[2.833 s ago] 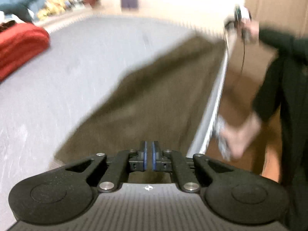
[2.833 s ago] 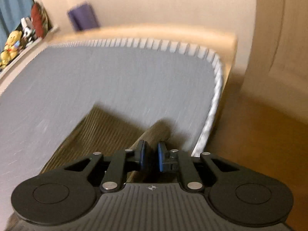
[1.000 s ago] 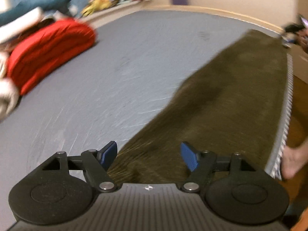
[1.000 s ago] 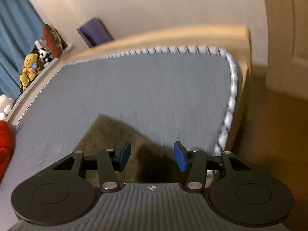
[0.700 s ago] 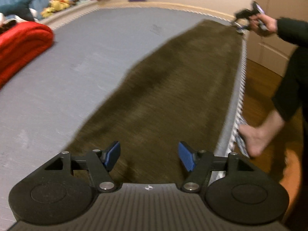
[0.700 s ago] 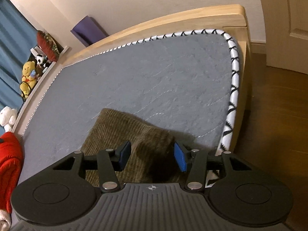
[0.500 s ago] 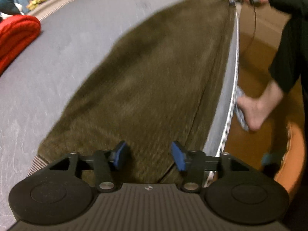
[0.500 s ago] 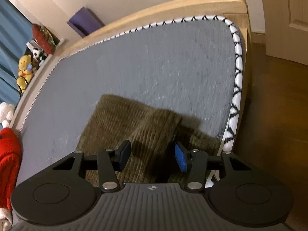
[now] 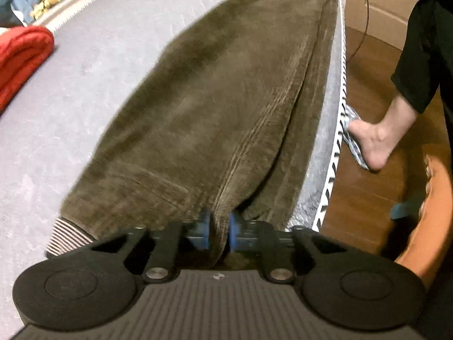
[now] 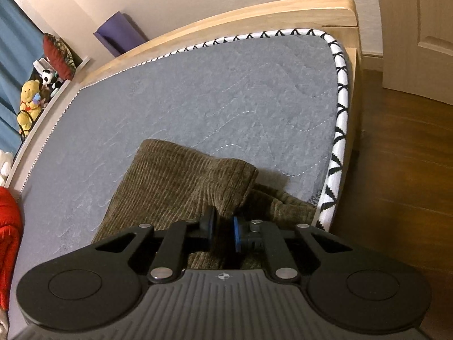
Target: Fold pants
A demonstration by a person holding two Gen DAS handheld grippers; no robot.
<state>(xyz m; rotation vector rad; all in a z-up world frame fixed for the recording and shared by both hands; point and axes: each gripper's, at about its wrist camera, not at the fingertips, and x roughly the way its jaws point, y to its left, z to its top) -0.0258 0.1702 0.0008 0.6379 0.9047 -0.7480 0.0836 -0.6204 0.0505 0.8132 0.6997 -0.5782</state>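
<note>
My left gripper and right gripper each pinch the pants (waist and cuff ends), so I'd lift both evenly, keeping the cloth taut.

no text, label, brand or number can be read in either view. the only mark is a small round sign with a cross, white on the dark ribbed body behind the tongs: one on the left device and one on the right device. it has no letters.
</note>
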